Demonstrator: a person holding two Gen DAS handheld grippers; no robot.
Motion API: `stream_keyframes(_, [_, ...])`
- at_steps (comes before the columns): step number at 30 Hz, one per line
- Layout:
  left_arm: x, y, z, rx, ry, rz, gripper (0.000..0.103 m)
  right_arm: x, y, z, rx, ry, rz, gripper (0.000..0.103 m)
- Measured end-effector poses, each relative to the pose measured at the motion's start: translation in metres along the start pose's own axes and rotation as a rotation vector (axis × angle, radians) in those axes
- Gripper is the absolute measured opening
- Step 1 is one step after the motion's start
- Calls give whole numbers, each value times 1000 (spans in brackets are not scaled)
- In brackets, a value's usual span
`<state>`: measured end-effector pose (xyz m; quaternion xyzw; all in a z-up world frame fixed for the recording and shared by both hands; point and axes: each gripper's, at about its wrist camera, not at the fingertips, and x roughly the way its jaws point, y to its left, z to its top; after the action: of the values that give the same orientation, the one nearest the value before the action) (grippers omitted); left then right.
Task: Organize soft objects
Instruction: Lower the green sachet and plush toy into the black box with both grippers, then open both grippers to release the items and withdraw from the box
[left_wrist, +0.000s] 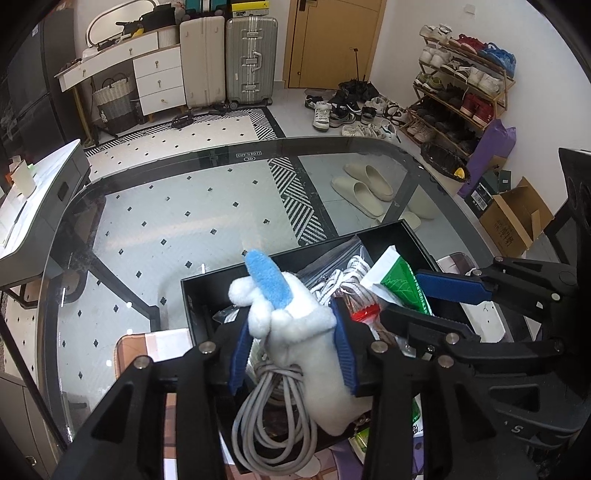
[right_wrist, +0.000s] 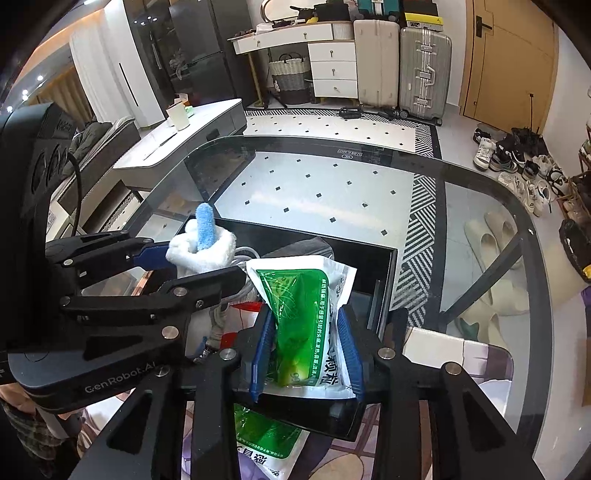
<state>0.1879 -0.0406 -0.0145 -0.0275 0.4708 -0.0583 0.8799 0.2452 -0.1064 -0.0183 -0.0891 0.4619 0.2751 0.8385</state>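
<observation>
My left gripper (left_wrist: 293, 349) is shut on a white plush toy (left_wrist: 299, 332) with a blue ear and holds it above a black box (left_wrist: 192, 295) on the glass table. The toy also shows in the right wrist view (right_wrist: 201, 247). My right gripper (right_wrist: 306, 354) is shut on a green and white soft pouch (right_wrist: 299, 321) over the same box (right_wrist: 373, 266). The pouch (left_wrist: 400, 284) and the right gripper (left_wrist: 443, 306) show at the right of the left wrist view. The box holds a coiled grey cable (left_wrist: 273, 424), a zip bag with cords (left_wrist: 343, 273) and a red-capped item (left_wrist: 364, 314).
The glass table (left_wrist: 166, 206) has a rounded far edge. A second green pouch (right_wrist: 266, 439) lies in front of the box on a patterned mat. A grey side cabinet (right_wrist: 177, 140) stands left of the table. Slippers and shoes lie on the floor beyond.
</observation>
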Motion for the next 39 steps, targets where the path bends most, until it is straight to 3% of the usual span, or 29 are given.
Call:
stream_keyframes(2, [-1,1,1,3,0,5,45,-1,-2,-1,8,-1,-5,47])
stream_keyframes(11, [-11,7,-1,-3,3,32,66,-14,-9,-1,17,-22,15,58])
stream_keyframes(13, [-13,9,-1,-13,1,48,72,-17,-10,-3,19,-26,2,75])
stream_keyframes(16, [-17,14,-4,-28,7,44,81,-22,-11,-4,27,-41,13,87])
stream_keyframes(22, [-27,11,-12,-7,-2,72,83,-30,-1,-8,-12,-42,13,94])
stream_keyframes(24, [-30,14,-15,-14,-3,89,93,-33,1,-10,-21,-43,15,97])
stream_keyframes(27, [-33,19,-22,-29,1,79,99,-37,4,-13,-24,-48,27,99])
stream_keyframes(39, [-46,8,-35,-24,-27,86,100,-53,7,-31,-31,-48,44,101])
